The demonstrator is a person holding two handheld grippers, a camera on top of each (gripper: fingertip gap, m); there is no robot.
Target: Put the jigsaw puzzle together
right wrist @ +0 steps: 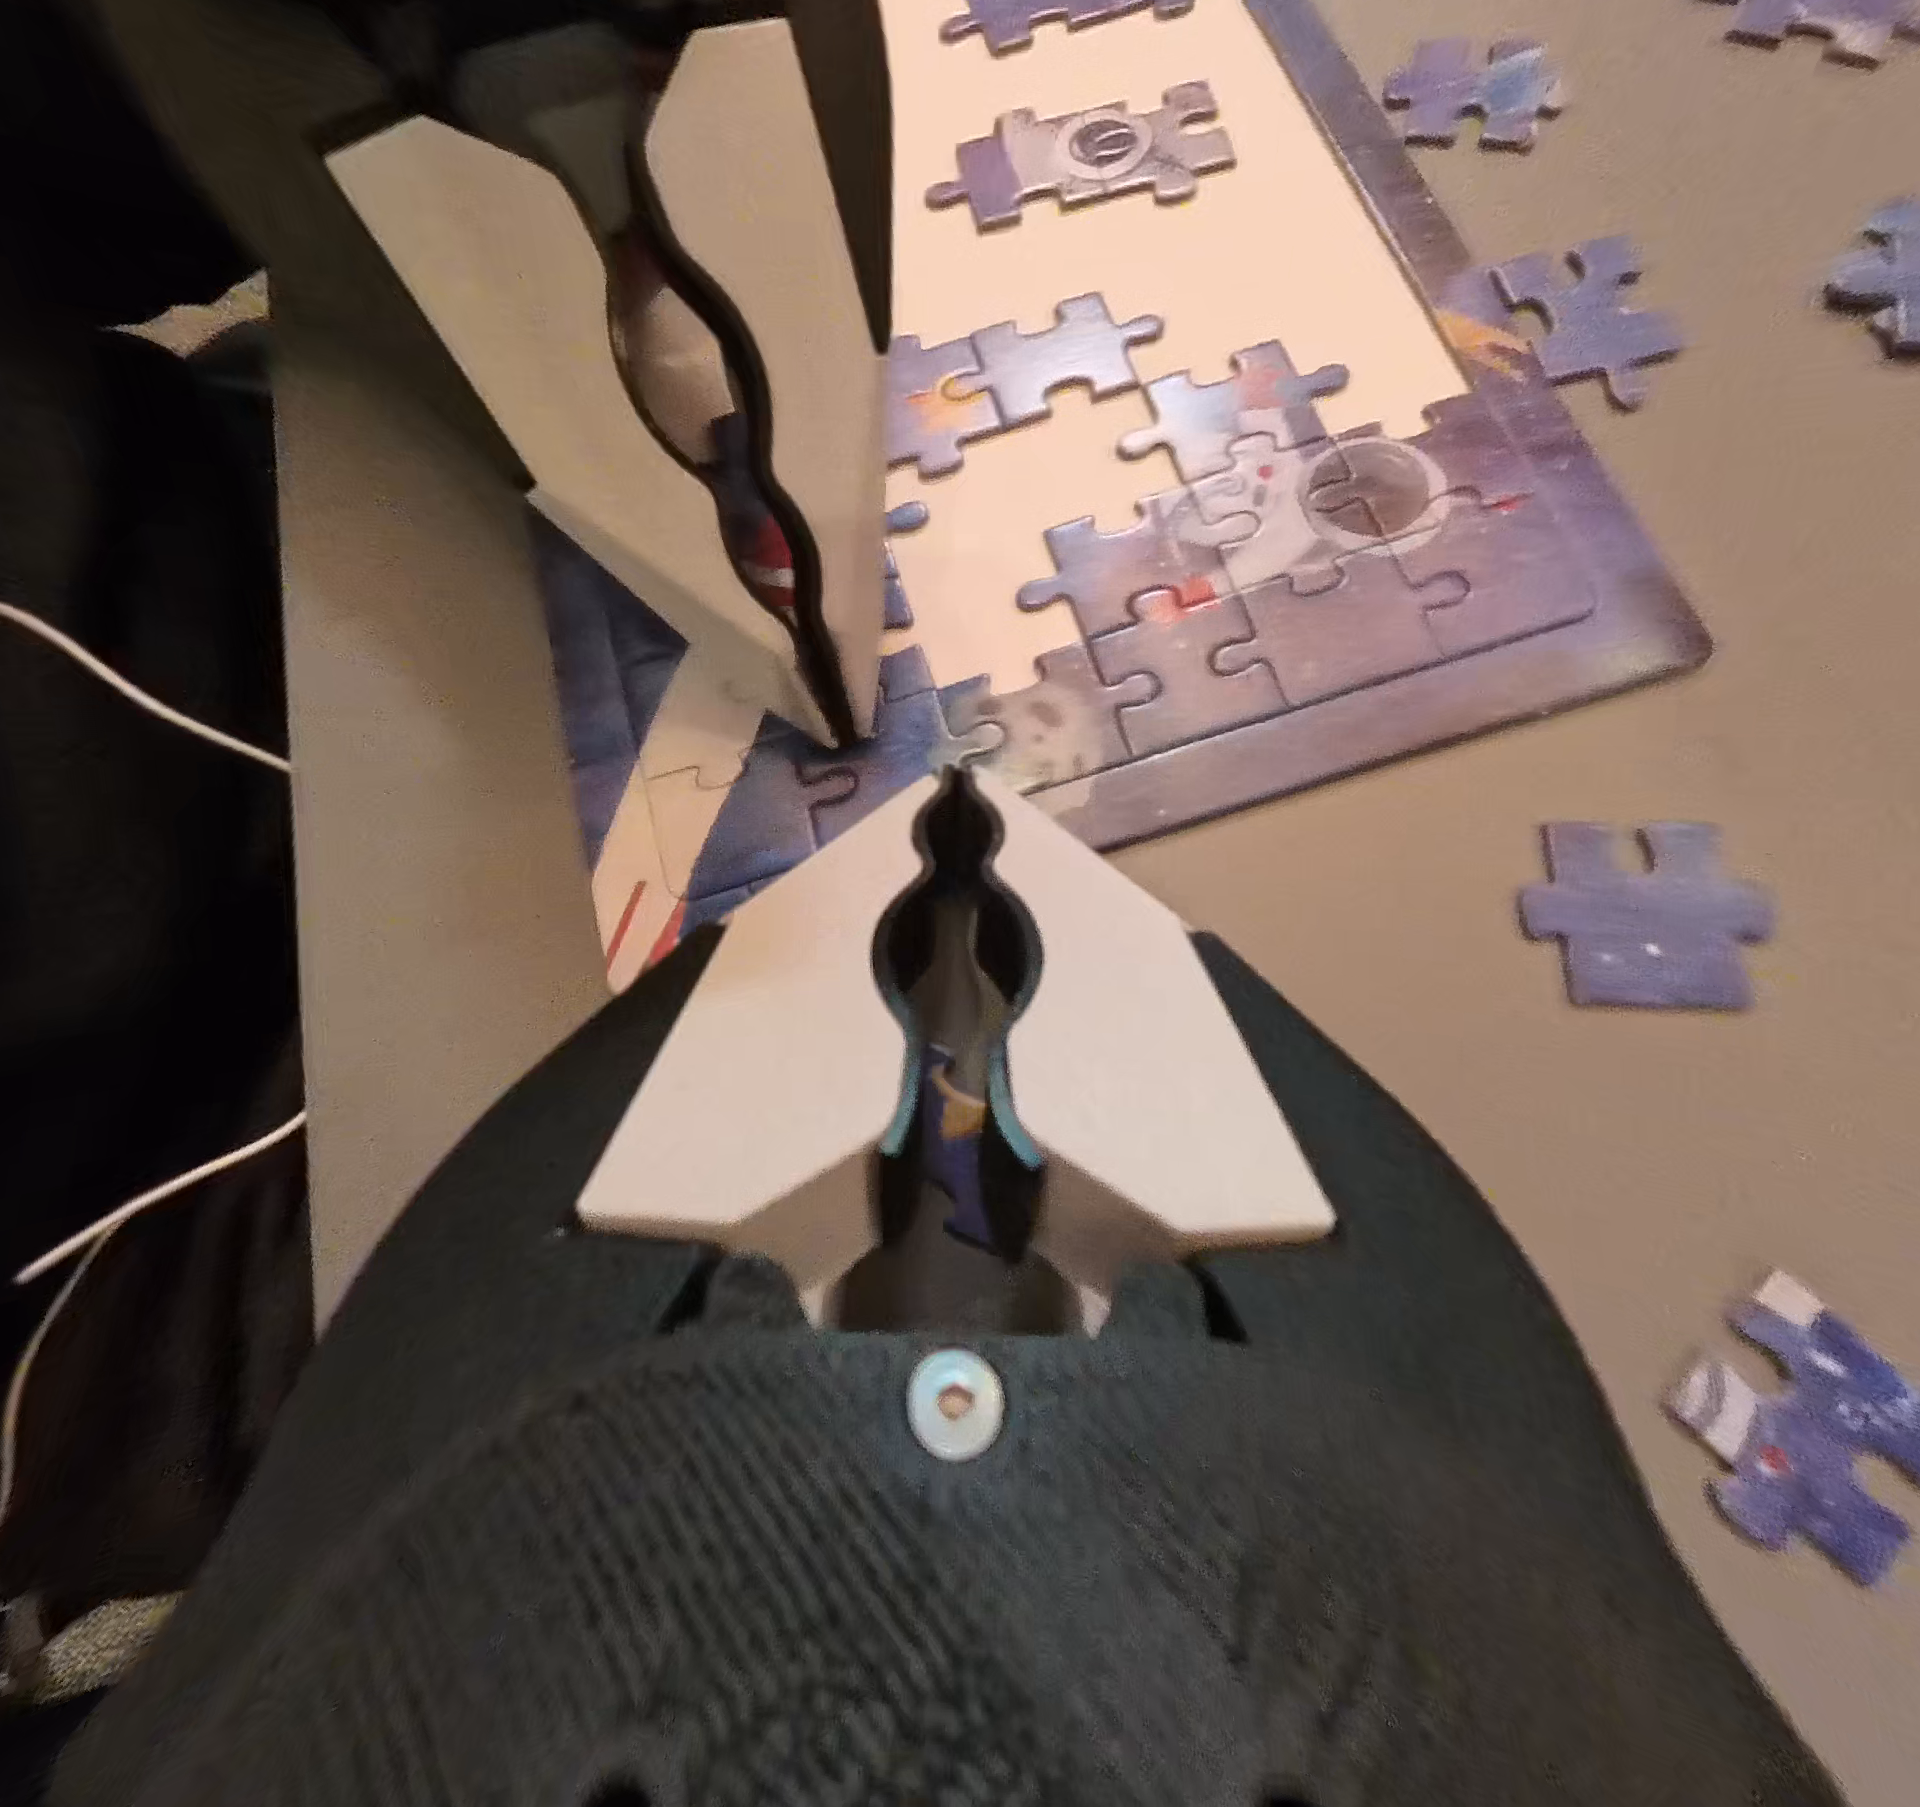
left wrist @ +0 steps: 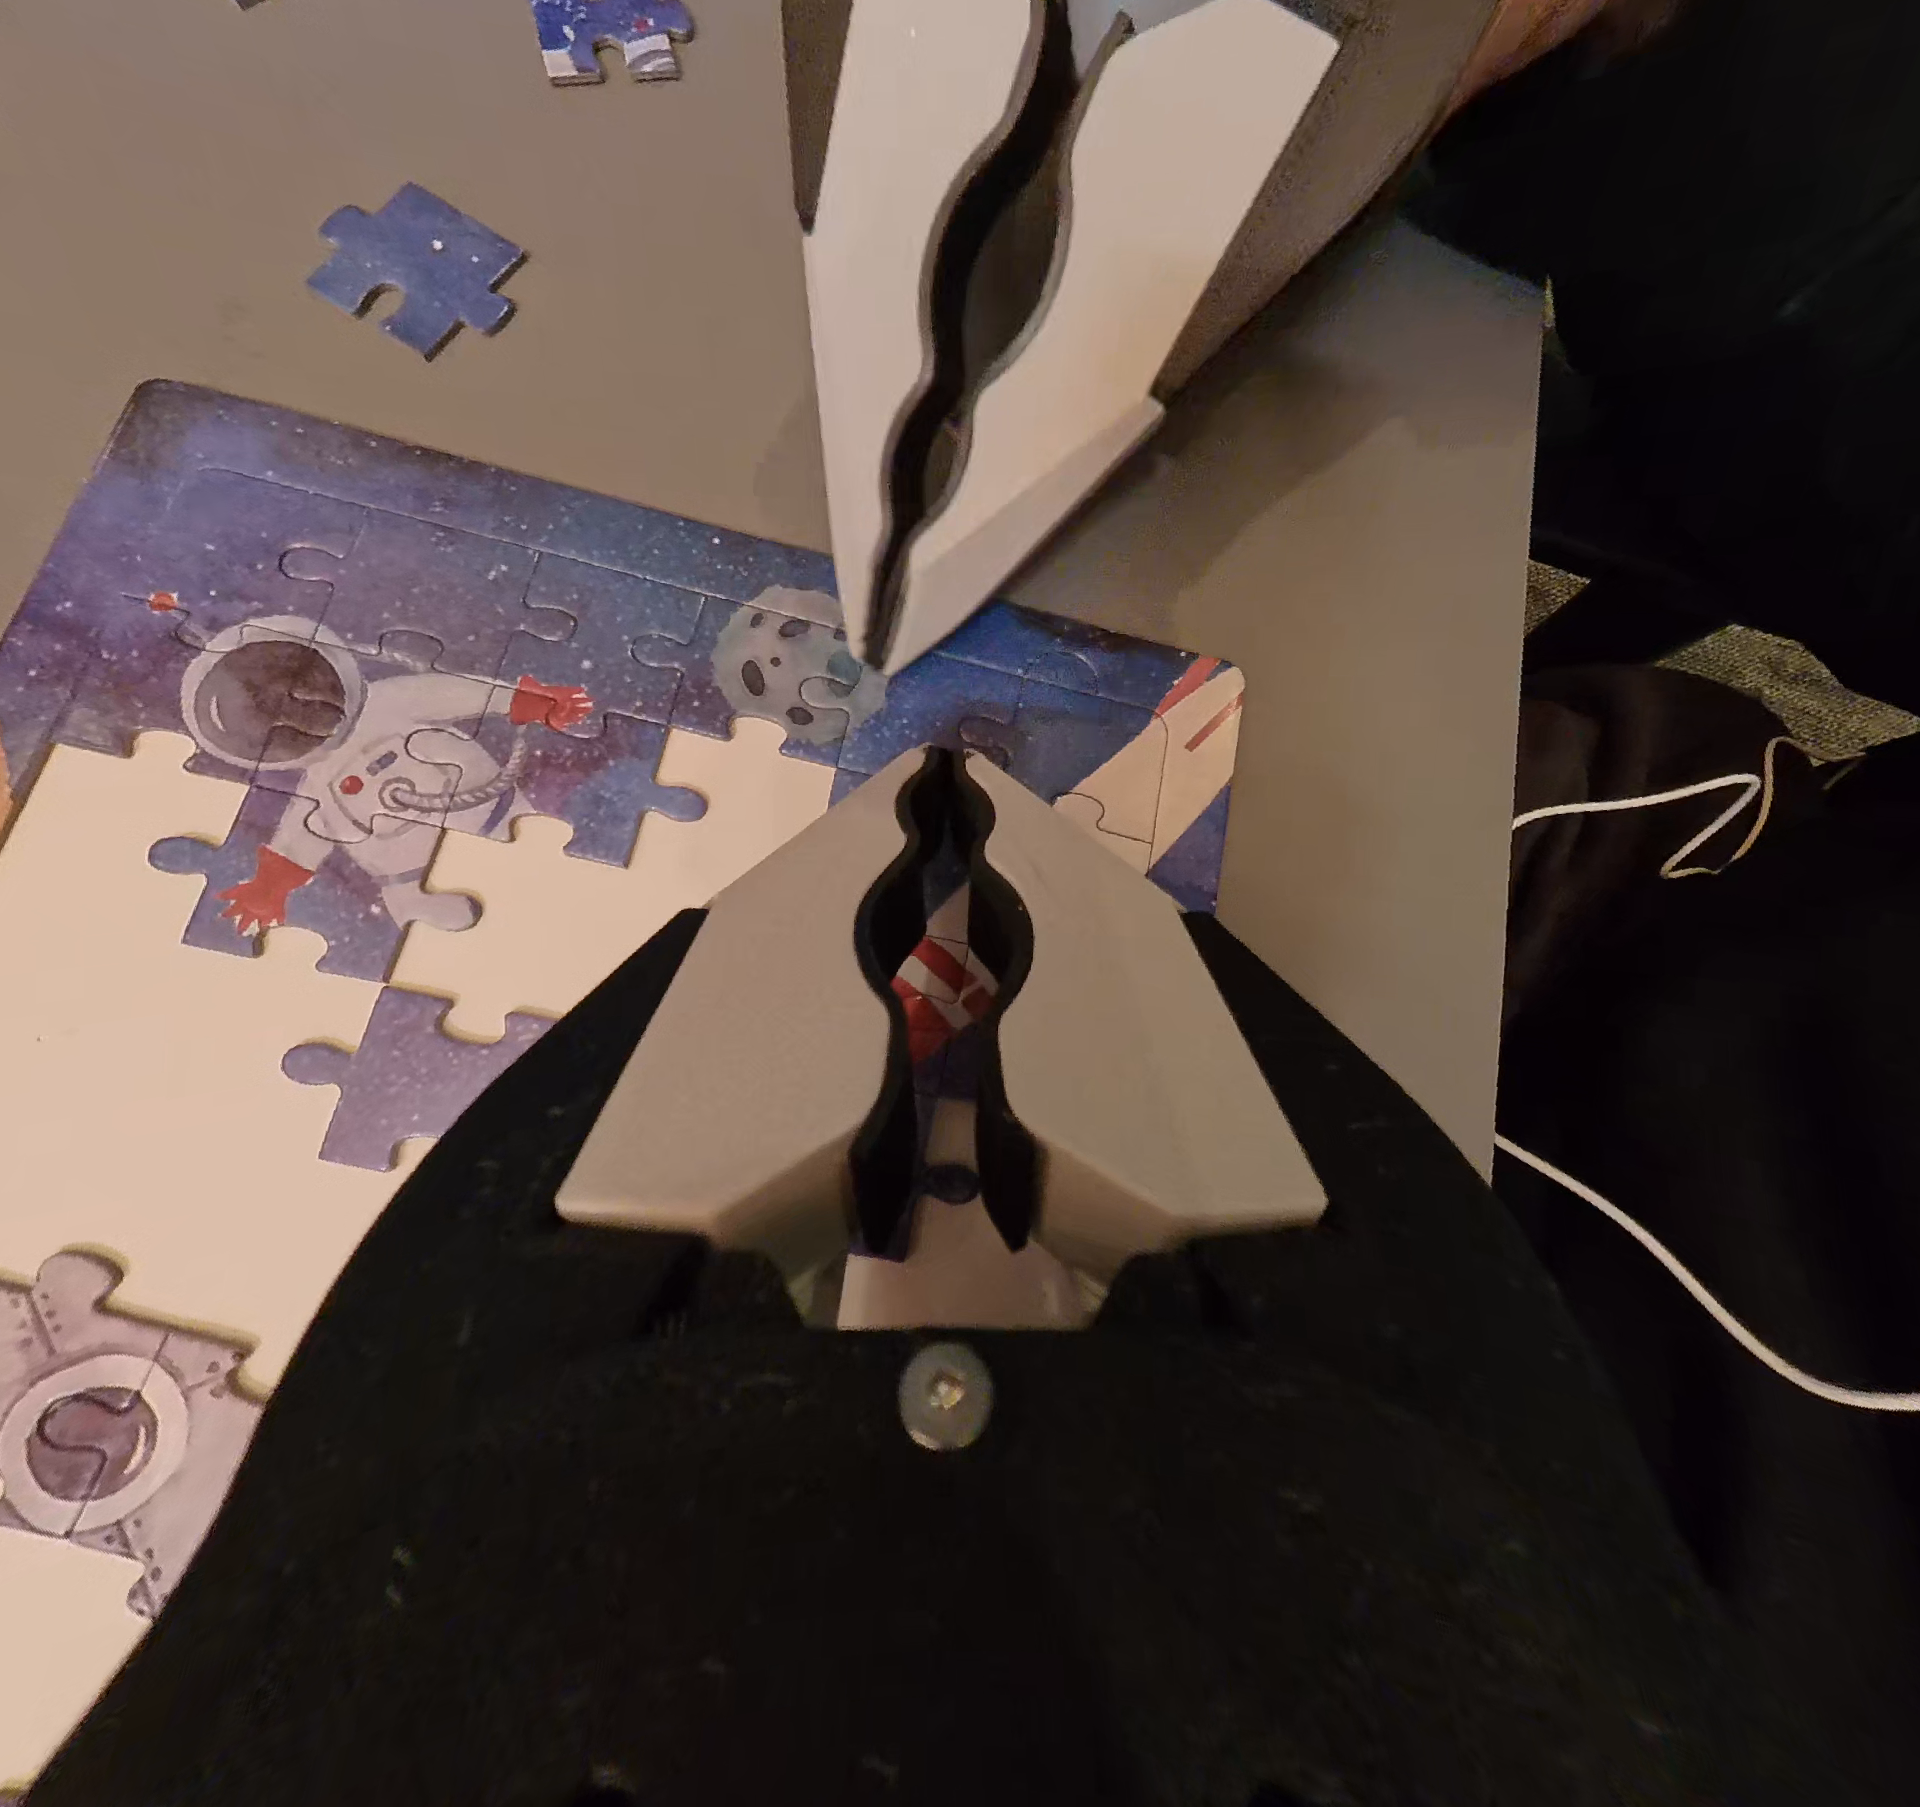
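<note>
Both grippers are closed on nothing: the left gripper [left wrist: 943, 755] and right gripper [right wrist: 954, 772] rest their tips on placed pieces at one corner of the blue space-themed cardboard jigsaw puzzle [left wrist: 436, 552], seemingly pressing pieces flat.

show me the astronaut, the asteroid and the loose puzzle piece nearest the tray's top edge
astronaut [left wrist: 343, 739], left wrist view, on its suit chest
asteroid [left wrist: 774, 666], left wrist view, on its cratered face
loose puzzle piece [left wrist: 421, 266], left wrist view, on its blue middle

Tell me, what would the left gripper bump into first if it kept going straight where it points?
Probably the blue starry puzzle piece just past the closed left gripper, then the right gripper over the asteroid; depth is unclear.
</note>
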